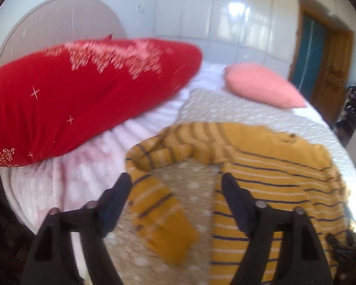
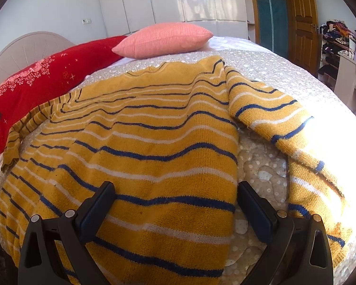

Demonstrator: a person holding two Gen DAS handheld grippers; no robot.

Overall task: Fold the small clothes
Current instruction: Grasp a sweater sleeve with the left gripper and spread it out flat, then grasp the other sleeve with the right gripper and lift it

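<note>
Sweater of mustard knit, navy-and-white striped (image 2: 140,142), lies with its neck toward the coral knitted cushion (image 2: 163,39); we hold left gripper (image 1: 175,185) and right gripper (image 2: 175,194) wide apart (both empty).

A red pillow (image 2: 45,76) lies far left on the dotted bedspread (image 2: 273,71), a pink cushion (image 2: 163,39) beside it, with white wardrobes (image 2: 178,0) and a wooden door (image 2: 302,16) beyond.
</note>
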